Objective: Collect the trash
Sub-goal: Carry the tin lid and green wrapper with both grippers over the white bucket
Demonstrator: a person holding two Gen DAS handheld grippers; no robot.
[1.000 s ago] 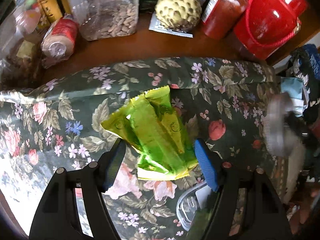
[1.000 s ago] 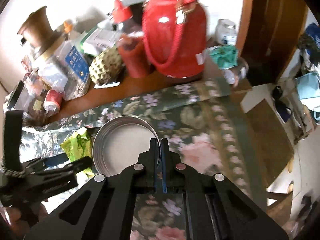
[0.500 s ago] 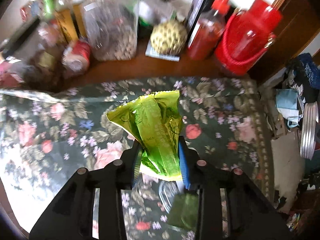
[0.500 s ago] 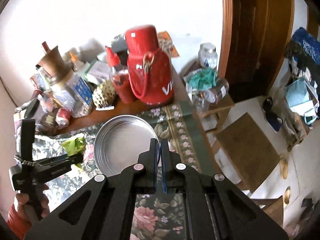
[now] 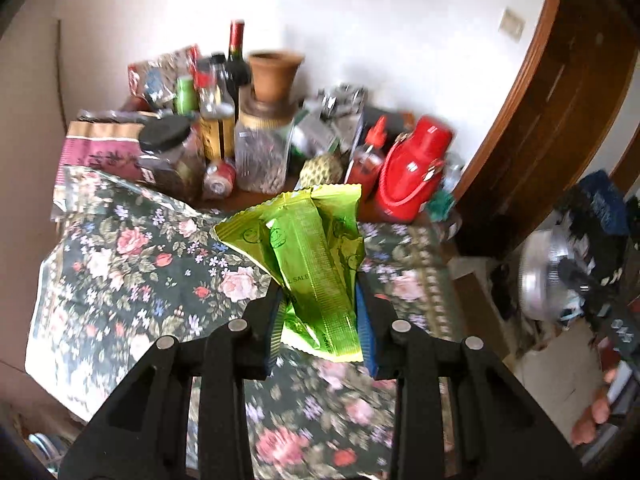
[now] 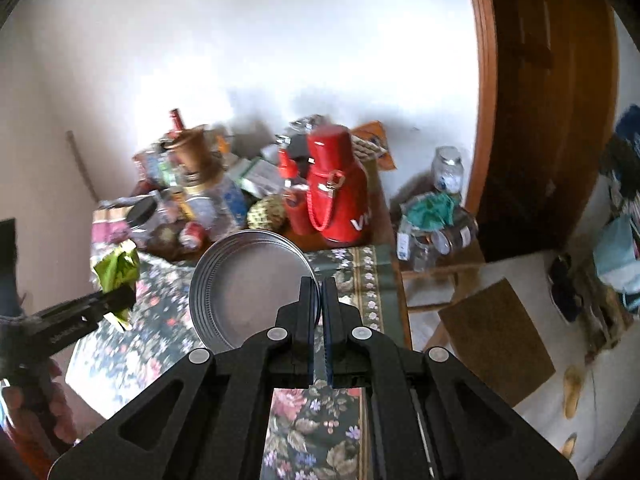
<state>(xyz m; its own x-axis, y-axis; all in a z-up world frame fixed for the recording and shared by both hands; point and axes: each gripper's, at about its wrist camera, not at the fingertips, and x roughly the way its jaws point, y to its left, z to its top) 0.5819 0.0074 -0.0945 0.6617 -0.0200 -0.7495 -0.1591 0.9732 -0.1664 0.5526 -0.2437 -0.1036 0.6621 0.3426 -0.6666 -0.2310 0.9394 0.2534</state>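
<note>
The left gripper [image 5: 320, 308] has its two black fingers pressed against the sides of a crinkled bright green foil wrapper [image 5: 310, 256], whose lower end hangs between the pads while its serrated top edge fans out above them. The wrapper is clear of the dark floral tablecloth [image 5: 132, 264] below it. The right gripper [image 6: 319, 300] has its jaws almost fully together, pinching the rim of a round shallow silver metal tin [image 6: 252, 284], which stands tilted with its open face toward the camera, above the same cloth. From the right wrist view, the left gripper shows at the far left edge with the green wrapper poking up out of it, a person's fingers [image 6: 60, 412] wrapped around its handle.

Beyond the cloth, the bare wooden table end is crowded: a red plastic thermos jug with a looped handle [image 6: 340, 192], a red squeeze bottle [image 5: 366, 160], a knobbly green custard apple [image 5: 320, 170], a clear jar of nuts [image 5: 262, 156], and a dark wine bottle [image 5: 236, 60] near the white wall [image 6: 240, 60].
</note>
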